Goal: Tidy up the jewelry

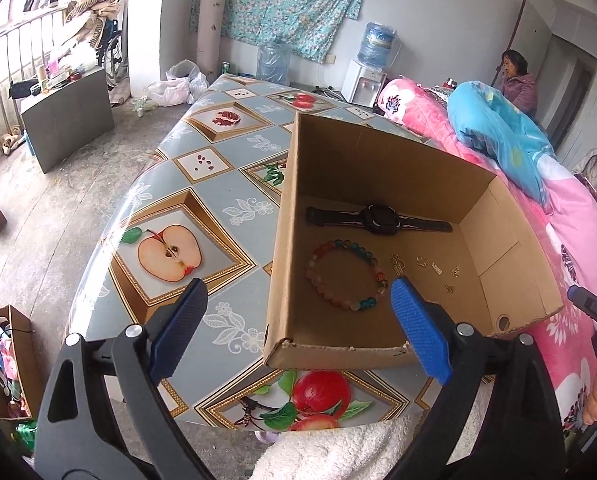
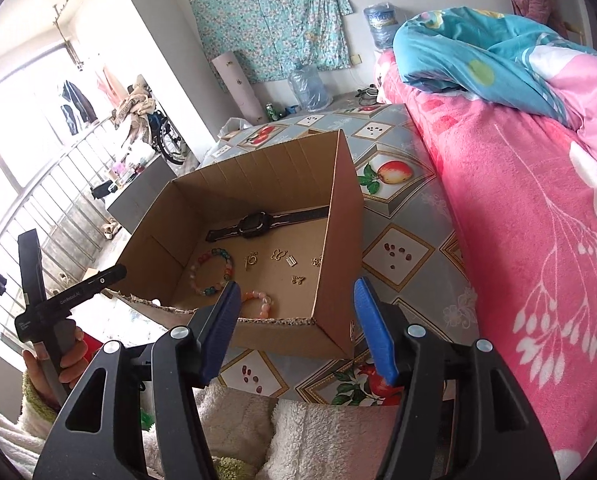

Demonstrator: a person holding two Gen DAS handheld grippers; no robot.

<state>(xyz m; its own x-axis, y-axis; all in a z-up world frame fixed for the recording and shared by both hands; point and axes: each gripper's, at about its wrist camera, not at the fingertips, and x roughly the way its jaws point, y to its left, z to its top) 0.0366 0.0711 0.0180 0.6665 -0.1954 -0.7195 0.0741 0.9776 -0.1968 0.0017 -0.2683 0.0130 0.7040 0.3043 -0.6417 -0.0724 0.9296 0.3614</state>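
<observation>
Two tongs I hold agape, empty: left gripper (image 1: pixel 298 292), right gripper (image 2: pixel 296 286). Ahead, corrugated cardboard box (image 1: pixel 378 152), ragged near rim; inside, beaded bracelet (image 1: pixel 346 276), black watch (image 1: pixel 378 218), gold charms (image 2: pixel 282 258).

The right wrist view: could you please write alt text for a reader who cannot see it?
An open cardboard box on a fruit-patterned table holds a black watch, a multicoloured bead bracelet, a pink bead bracelet and small gold charms. The right gripper is in front of the box, jaws open and empty. A pink blanket lies at the right.
</observation>
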